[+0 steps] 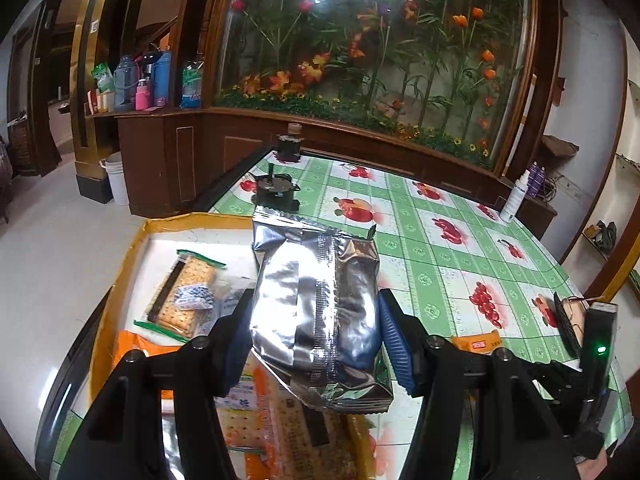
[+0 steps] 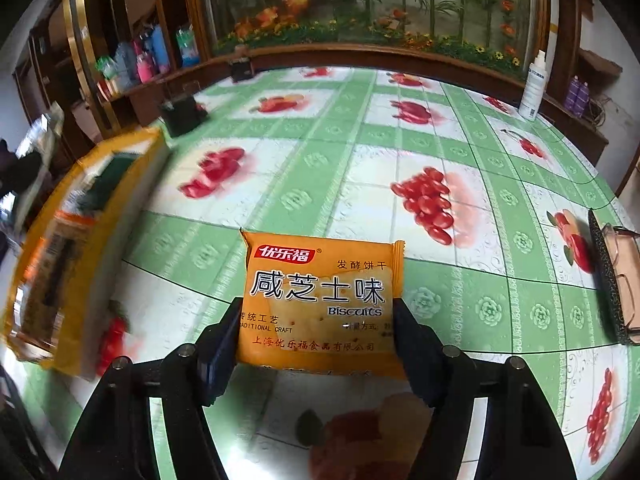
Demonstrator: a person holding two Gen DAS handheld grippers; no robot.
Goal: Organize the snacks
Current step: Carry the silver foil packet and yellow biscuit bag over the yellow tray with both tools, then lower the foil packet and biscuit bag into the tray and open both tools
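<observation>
My left gripper (image 1: 316, 320) is shut on a silver foil snack packet (image 1: 316, 280), holding it upright in the air over the right side of a yellow-rimmed box (image 1: 120, 264). The box holds a clear pack of crackers (image 1: 184, 292) and several orange biscuit packs. In the right wrist view an orange biscuit packet (image 2: 320, 288) sits low over the green fruit-print tablecloth (image 2: 360, 168). My right gripper (image 2: 316, 320) is shut on it, a pad against each side edge. The same orange packet (image 1: 476, 344) shows to the right in the left wrist view. The box (image 2: 120, 160) lies blurred at far left.
A white spray bottle (image 2: 532, 88) stands at the far right of the table. Glasses rest on a dark case (image 2: 616, 280) at the right edge. A small black device (image 1: 276, 192) and a dark jar (image 1: 289, 144) sit beyond the box. A wooden cabinet lines the far side.
</observation>
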